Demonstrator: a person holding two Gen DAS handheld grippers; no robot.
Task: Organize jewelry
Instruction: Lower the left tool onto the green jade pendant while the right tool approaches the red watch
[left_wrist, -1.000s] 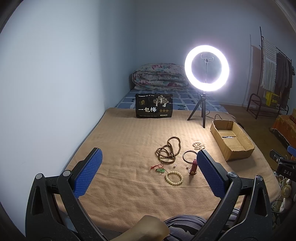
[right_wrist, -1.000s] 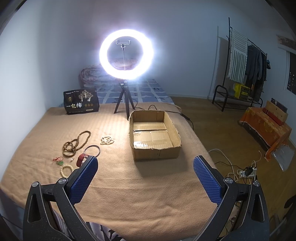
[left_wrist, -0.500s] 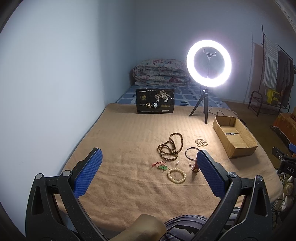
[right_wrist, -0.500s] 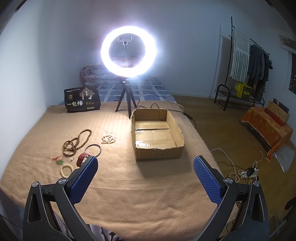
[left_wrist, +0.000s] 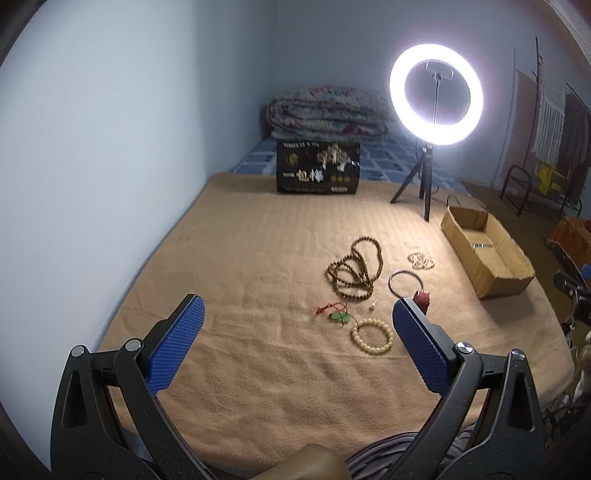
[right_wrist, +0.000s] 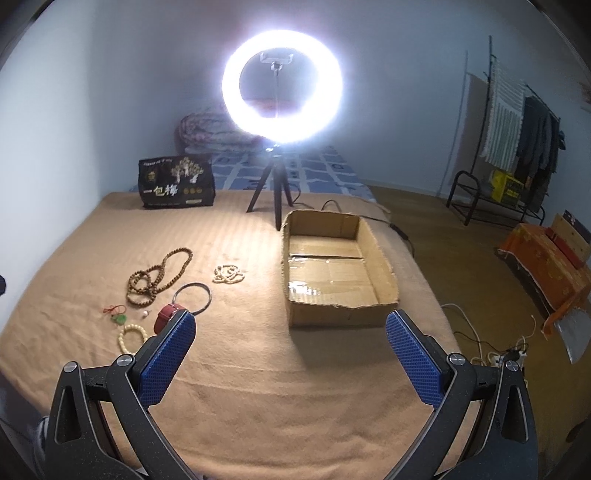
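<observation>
Jewelry lies on a tan blanket: a long brown bead necklace, a dark metal bangle, a small pale bead cluster, a cream bead bracelet, a green pendant on red cord and a red item. An open cardboard box sits to their right. My left gripper is open and empty, short of the jewelry. My right gripper is open and empty, before the box.
A lit ring light on a tripod stands behind the box. A black printed bag stands at the far edge, a folded quilt behind it. A clothes rack and cables are on the floor to the right.
Both grippers have moved forward over the blanket, toward the jewelry and the box. Both stay open and empty.
</observation>
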